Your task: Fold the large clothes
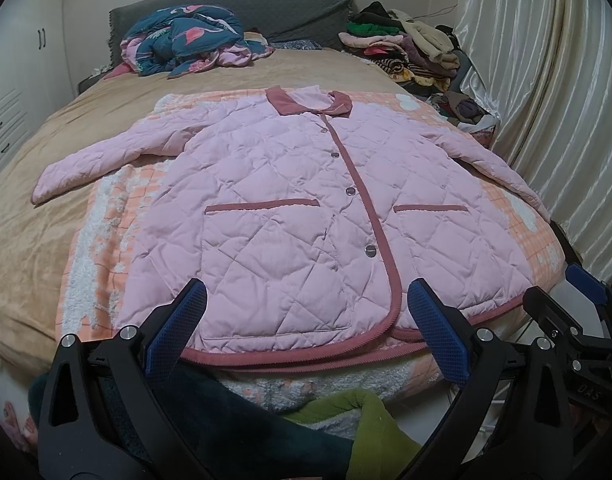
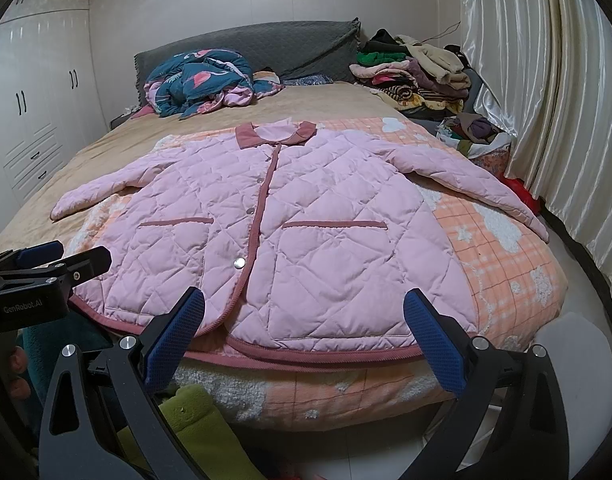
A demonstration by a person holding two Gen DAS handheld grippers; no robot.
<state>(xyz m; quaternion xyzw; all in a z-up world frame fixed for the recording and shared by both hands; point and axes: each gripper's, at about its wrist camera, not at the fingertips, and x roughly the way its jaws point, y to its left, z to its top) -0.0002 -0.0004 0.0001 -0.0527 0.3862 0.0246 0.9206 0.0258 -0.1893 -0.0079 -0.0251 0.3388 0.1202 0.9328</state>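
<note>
A pink quilted jacket [image 1: 290, 208] [image 2: 306, 240] with dark pink trim lies flat and buttoned on the bed, front up, collar at the far end, both sleeves spread out to the sides. My left gripper [image 1: 306, 304] hovers open just before the jacket's near hem, nothing between its blue pads. To its right, my right gripper [image 2: 304, 308] is open too, over the hem's right half. Each gripper shows in the other's view: the right one [image 1: 562, 300] at the right edge, the left one [image 2: 58, 256] at the left edge.
Under the jacket is an orange checked blanket [image 2: 506, 264] on a tan sheet [image 1: 34, 216]. A crumpled blue flamingo quilt [image 1: 190, 40] and a pile of clothes [image 1: 406, 48] sit by the headboard. Curtains [image 2: 546, 100] hang right, wardrobes [image 2: 38, 100] left. Green and dark cloth [image 1: 362, 428] lies below the bed edge.
</note>
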